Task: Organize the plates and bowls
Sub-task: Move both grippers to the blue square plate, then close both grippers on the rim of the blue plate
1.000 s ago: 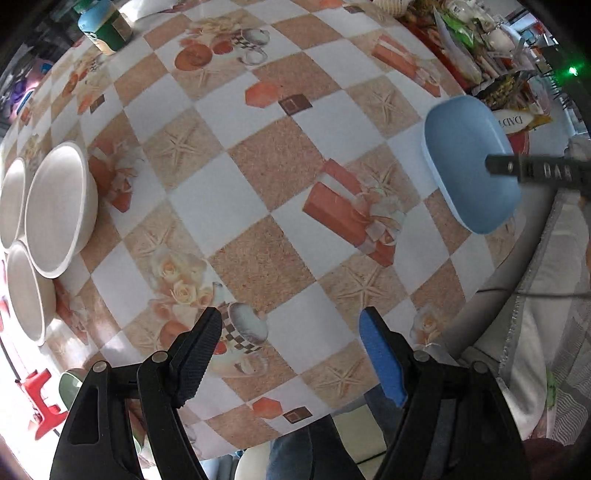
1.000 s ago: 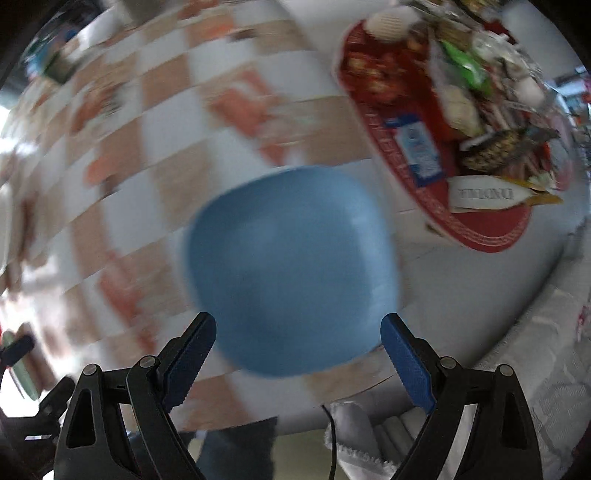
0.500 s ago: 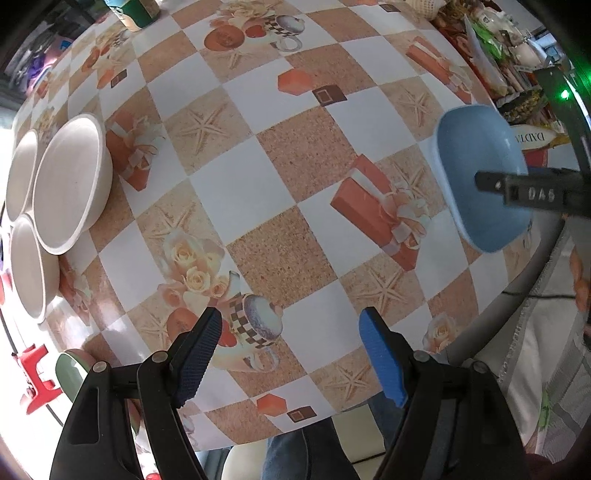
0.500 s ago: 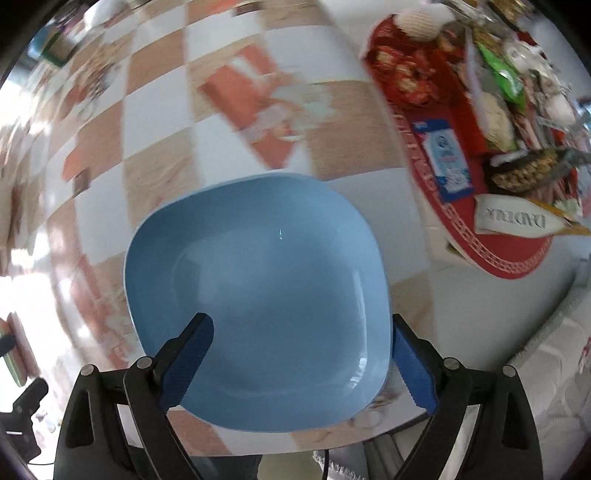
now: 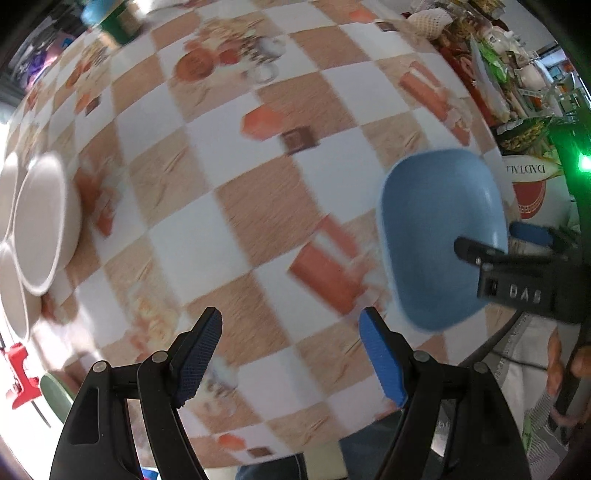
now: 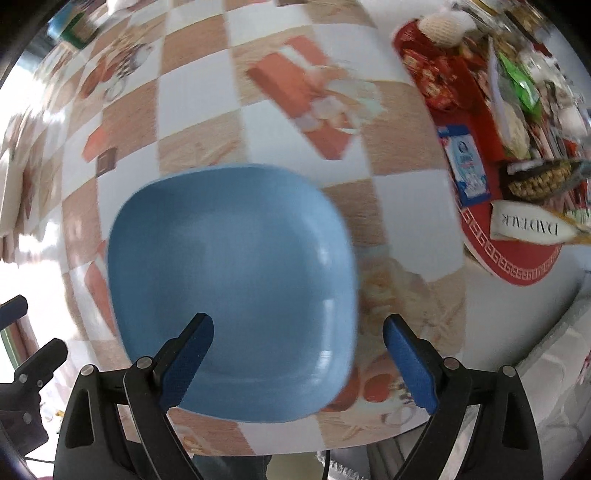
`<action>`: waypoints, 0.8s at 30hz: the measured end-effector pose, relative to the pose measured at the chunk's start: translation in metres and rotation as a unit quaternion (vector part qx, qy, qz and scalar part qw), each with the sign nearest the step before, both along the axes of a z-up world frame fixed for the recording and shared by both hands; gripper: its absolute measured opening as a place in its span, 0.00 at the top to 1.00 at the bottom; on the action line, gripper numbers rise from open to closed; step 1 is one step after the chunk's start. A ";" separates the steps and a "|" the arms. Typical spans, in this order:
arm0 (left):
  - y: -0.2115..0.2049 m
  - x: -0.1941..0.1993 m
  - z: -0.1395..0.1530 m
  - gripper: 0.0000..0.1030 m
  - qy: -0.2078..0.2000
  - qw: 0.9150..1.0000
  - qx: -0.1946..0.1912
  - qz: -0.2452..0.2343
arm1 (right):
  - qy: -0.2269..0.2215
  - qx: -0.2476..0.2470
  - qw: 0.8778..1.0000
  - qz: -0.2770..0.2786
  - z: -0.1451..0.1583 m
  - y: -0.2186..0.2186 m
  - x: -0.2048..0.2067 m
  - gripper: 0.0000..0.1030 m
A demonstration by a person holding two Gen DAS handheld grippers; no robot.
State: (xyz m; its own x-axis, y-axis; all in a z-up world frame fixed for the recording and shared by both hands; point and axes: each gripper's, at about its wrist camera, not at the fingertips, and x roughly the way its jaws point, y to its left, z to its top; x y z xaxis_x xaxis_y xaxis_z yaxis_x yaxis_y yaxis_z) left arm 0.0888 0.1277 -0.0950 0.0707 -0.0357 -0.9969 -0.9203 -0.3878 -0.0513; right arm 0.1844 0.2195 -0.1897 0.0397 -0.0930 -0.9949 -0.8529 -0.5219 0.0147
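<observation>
A blue square plate (image 6: 236,288) lies on the checkered tablecloth near the front right edge; it also shows in the left wrist view (image 5: 439,236). My right gripper (image 6: 298,354) is open, its jaws spread on either side of the plate's near edge, not gripping it. My left gripper (image 5: 291,350) is open and empty, above the tablecloth left of the plate. Several cream bowls (image 5: 44,221) sit at the table's left edge.
A red tray (image 6: 517,266) loaded with snack packets stands at the right. A green and blue can (image 5: 114,18) stands at the far left back. A green dish (image 5: 55,391) and a red clip (image 5: 18,373) lie at the lower left edge.
The right gripper has moved forward over the blue plate, which now reaches between its jaws. The left gripper has shifted toward the plate; its view is blurred with motion.
</observation>
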 end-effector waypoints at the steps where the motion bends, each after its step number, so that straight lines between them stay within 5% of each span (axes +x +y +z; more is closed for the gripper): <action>1: 0.008 0.004 -0.002 0.23 0.002 1.000 0.002 -0.004 | -0.002 -0.002 1.000 -0.007 -0.002 0.003 0.004 0.09; 20: 0.055 0.031 -0.046 0.28 -0.005 1.000 -0.021 0.006 | -0.012 -0.022 0.999 -0.029 -0.018 0.020 0.017 0.01; 24: 0.061 0.043 -0.043 0.38 -0.002 1.000 -0.020 -0.006 | -0.018 0.014 1.000 0.020 -0.003 0.004 0.002 0.29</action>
State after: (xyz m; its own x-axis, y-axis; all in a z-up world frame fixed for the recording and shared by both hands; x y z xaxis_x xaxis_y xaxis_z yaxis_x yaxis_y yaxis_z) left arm 0.1321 0.1882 -0.1382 0.0740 -0.0756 -0.9944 -0.9247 -0.3787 -0.0401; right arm 0.1859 0.2238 -0.1925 0.0797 -0.0631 -0.9948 -0.8307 -0.5558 -0.0313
